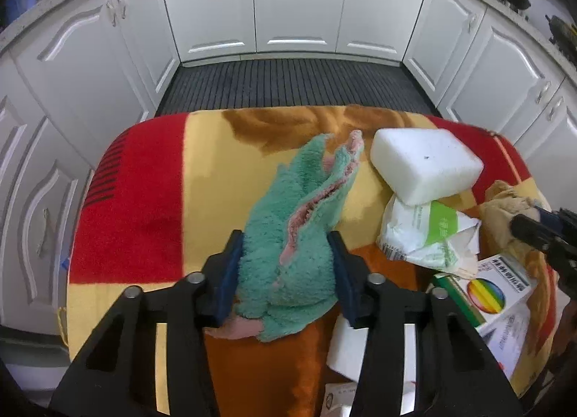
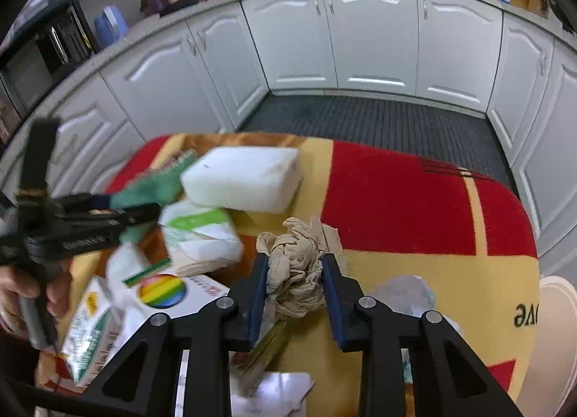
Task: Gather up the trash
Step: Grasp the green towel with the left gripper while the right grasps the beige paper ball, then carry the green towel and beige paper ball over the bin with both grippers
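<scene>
we see the left tool (image 1: pixel 286 260) as a matte black frame with two angled arms, each cut through by a triangular opening. round silver screw heads sit at its joints, two on each side. its fingers (image 1: pixel 230 274) are black outside and carry flat dark blue pads inside. the right tool (image 2: pixel 295 282) is built the same way: black arms, triangular cut-outs, silver screws, blue-lined fingers (image 2: pixel 258 294). in the right wrist view the left tool's side shows a ribbed black strip, and a hand (image 2: pixel 27 296) is wrapped around its dark handle.
</scene>
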A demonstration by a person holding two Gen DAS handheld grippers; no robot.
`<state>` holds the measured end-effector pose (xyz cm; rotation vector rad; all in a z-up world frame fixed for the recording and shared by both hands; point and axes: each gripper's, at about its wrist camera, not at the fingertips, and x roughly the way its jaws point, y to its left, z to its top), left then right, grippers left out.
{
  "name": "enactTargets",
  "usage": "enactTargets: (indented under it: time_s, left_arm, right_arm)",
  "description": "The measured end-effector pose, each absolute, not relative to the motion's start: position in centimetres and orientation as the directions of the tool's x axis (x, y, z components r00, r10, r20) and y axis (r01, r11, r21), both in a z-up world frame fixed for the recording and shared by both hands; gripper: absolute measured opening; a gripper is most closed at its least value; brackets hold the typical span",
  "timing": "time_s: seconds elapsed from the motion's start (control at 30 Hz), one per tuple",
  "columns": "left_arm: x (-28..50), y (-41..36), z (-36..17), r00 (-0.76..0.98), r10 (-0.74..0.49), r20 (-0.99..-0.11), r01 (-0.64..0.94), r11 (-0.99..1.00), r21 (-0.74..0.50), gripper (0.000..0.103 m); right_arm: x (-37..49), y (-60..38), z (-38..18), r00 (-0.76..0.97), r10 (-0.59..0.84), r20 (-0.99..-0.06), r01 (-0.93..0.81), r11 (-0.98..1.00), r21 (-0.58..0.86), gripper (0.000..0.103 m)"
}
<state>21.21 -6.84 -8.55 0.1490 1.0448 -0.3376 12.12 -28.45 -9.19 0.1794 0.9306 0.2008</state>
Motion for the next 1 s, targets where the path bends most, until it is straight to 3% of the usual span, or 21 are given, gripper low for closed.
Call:
enactTargets:
  time_s: [0.43, 1.0]
  left_arm:
    - [15.2, -6.6, -0.2, 0.581, -0.300, -0.757, 0.348, 0.932, -0.103, 0.038]
    - [6.6, -20.4, 2.3, 0.517, -0.446, -0.730, 0.585, 0.807, -0.079, 0.038]
  right_arm:
    - [4.8, -30.8, -2.8, 0.690, 0.328, -0.645, -0.126, 0.932, 0.339, 0.027]
    - [-6.8, -43.9, -2.6, 0.756, 0.117, -0.644, 0.144, 0.930, 0.338, 0.027]
